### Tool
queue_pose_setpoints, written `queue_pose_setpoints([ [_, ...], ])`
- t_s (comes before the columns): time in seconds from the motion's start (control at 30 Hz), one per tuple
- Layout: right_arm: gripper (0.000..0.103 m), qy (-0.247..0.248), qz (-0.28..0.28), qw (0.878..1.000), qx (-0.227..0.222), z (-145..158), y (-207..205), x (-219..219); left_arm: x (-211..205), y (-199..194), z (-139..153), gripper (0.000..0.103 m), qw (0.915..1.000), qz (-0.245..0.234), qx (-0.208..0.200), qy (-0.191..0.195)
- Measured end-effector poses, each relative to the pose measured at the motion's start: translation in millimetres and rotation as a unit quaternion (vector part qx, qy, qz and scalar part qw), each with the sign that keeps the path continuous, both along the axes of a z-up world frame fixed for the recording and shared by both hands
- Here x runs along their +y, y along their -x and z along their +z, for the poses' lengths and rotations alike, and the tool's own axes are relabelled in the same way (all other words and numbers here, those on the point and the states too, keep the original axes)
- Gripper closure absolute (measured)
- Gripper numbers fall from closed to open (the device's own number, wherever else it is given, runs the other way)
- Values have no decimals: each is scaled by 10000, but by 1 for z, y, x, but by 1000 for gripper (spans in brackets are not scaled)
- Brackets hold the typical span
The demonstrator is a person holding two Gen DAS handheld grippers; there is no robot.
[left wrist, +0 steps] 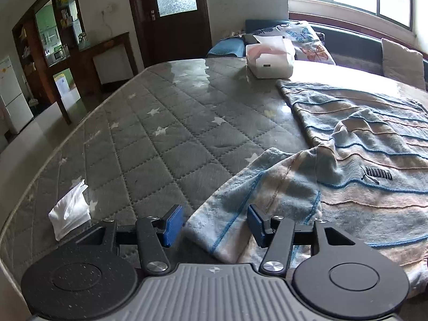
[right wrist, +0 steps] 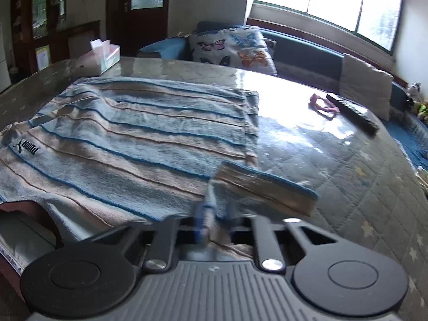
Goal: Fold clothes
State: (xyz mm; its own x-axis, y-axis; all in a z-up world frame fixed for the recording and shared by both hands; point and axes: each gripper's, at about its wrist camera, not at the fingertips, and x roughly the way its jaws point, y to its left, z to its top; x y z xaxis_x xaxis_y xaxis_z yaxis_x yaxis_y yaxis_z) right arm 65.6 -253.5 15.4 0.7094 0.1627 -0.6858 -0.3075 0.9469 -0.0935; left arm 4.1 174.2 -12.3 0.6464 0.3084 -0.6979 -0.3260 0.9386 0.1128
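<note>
Right wrist view is motion-blurred around the fingers of the right hand-held gripper; its blue pads appear drawn together on a fold of the striped sweater, with the cuffed end of a sleeve lifted off the cloth just beyond them, though the blur prevents confirming the exact contact. The near left edge of the garment is cut off by the frame, and a strip of printed tape there is too small to read. Left wrist view shows the left hand-held gripper with its pads well apart, straddling the end of the other sleeve; the right pad lies against the cloth, the left pad stands clear of it. The sweater, blue and beige with thin raised stripes, lies spread on the grey star-quilted worktop under a glossy clear cover. A black chest logo reads "PUMA", seen upside down from both views. Elsewhere on the worktop: a tissue box beyond the garment, a crumpled white tissue near the left edge, a dark remote control touching a pink hair band. Window glare washes out the far surface. A butterfly-print pillow rests on the bench behind.
</note>
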Motion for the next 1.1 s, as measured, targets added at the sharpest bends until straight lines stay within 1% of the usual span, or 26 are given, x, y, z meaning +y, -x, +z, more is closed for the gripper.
queue_pose_setpoints([
  [0.13, 99, -96, -418, 9988, -242, 16, 20, -27, 2, 3, -2, 46, 10000, 47, -46, 57],
  [0.23, 99, -214, -766, 9965, -277, 22, 36, -50, 2, 5, -3, 46, 9999, 90, -83, 62],
  [0.3, 99, -324, -1092, 9933, -205, 22, 52, -70, 2, 4, -4, 46, 9998, 123, -105, 78],
  [0.4, 99, -482, -1467, 9880, 81, 9, 67, -90, 3, 5, -3, 46, 9997, 165, -126, 107],
  [0.47, 98, -459, -1686, 9842, 289, -1, 74, -99, 2, 5, -3, 46, 9997, 177, -123, 107],
  [0.57, 95, -594, -1876, 9800, 313, -5, 80, -112, 2, 6, -3, 46, 9997, 163, -117, 104],
  [0.6, 93, -598, -1898, 9797, 234, -2, 80, -114, 2, 6, -3, 47, 9998, 155, -117, 106],
  [0.63, 91, -596, -1915, 9796, 143, 2, 81, -116, 2, 7, -3, 49, 9997, 128, -130, 135],
  [0.67, 84, -580, -1877, 9805, 86, 4, 77, -115, 2, 7, -3, 55, 9997, 98, -144, 168],
  [0.7, 74, -562, -1831, 9815, 34, 5, 73, -114, 0, 8, -4, 60, 9997, 66, -157, 164],
  [0.73, 70, -544, -1786, 9824, -18, 7, 70, -113, -1, 8, -4, 64, 9997, 33, -170, 158],
  [0.77, 67, -526, -1740, 9833, -70, 9, 66, -111, -2, 8, -4, 71, 9997, 0, -183, 152],
  [0.8, 67, -511, -1711, 9839, -69, 8, 60, -109, -4, 9, -4, 77, 9997, -33, -196, 145],
  [0.83, 66, -497, -1686, 9844, -60, 6, 53, -108, -5, 9, -4, 80, 9997, -59, -208, 114],
  [0.87, 64, -502, -1679, 9845, -40, 5, 50, -108, -6, 9, -4, 87, 9997, -79, -217, 77],
  [0.97, 64, -556, -1734, 9832, 102, -4, 35, -108, -5, 9, -4, 92, 9997, -85, -237, 62],
  [1.03, 67, -486, -1684, 9845, 90, -9, 33, -107, -4, 9, -4, 93, 9997, -68, -239, 63],
  [1.1, 87, -416, -1639, 9856, 92, -8, 34, -104, -3, 9, -3, 94, 9997, -45, -230, 40],
])
